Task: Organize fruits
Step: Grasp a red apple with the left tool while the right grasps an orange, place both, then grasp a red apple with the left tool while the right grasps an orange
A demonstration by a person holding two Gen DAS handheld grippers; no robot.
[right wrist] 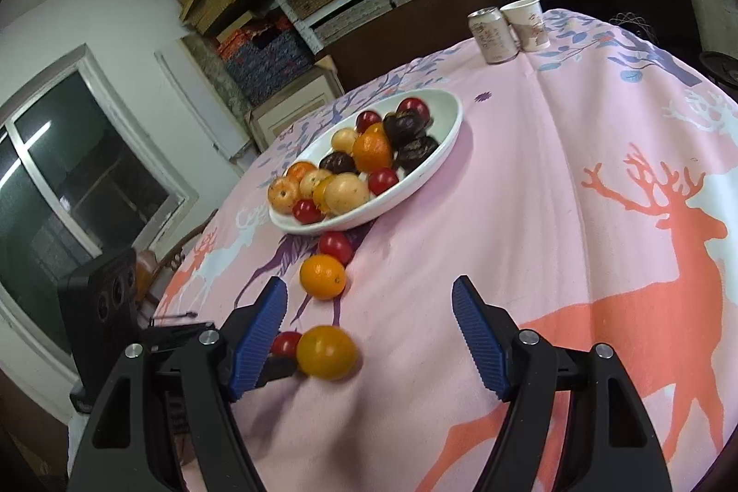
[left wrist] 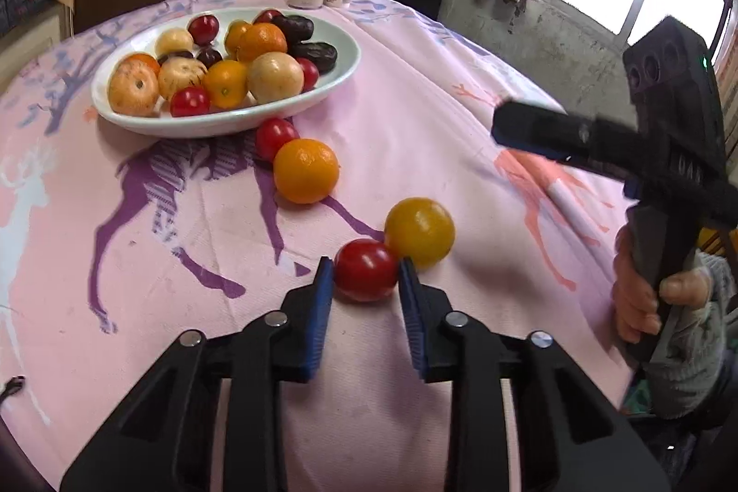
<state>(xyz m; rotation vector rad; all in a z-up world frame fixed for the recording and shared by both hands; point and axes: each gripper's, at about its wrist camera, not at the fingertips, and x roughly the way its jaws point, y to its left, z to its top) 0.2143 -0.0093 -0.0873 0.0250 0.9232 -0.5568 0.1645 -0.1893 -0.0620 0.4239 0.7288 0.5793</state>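
I've got my left gripper (left wrist: 366,275) pinched on the small glossy red round fruit (left wrist: 365,269), low in the centre of the left wrist view, both blue ribbed pads pressing its sides while it sits on the pink deer-print tablecloth (left wrist: 415,114). The squeeze looks centred, which is what I want on something this slick. To do this lift well, I'd say go straight up first, because the round yellow-orange fruit (left wrist: 419,231) is touching the red one on its upper right and a sideways drag would likely send it rolling. Gentle pressure too; this one looks soft enough to bruise or squirt out.

Then it's a carry up and left in the frame to the white oval ceramic dish (left wrist: 350,51), already heaped with red, orange, tan and dark fruits. There's bare white near its right end, so I judge that's the spot.

Two more wait between me and the dish: a bright orange citrus fruit (left wrist: 306,170) and another small red fruit (left wrist: 275,138) just at the dish's rim. I'll pass above them.

My right gripper (right wrist: 369,328) hangs spread and empty, and in its view the yellow-orange fruit sits low, left of centre, nearer its left pad than its right.
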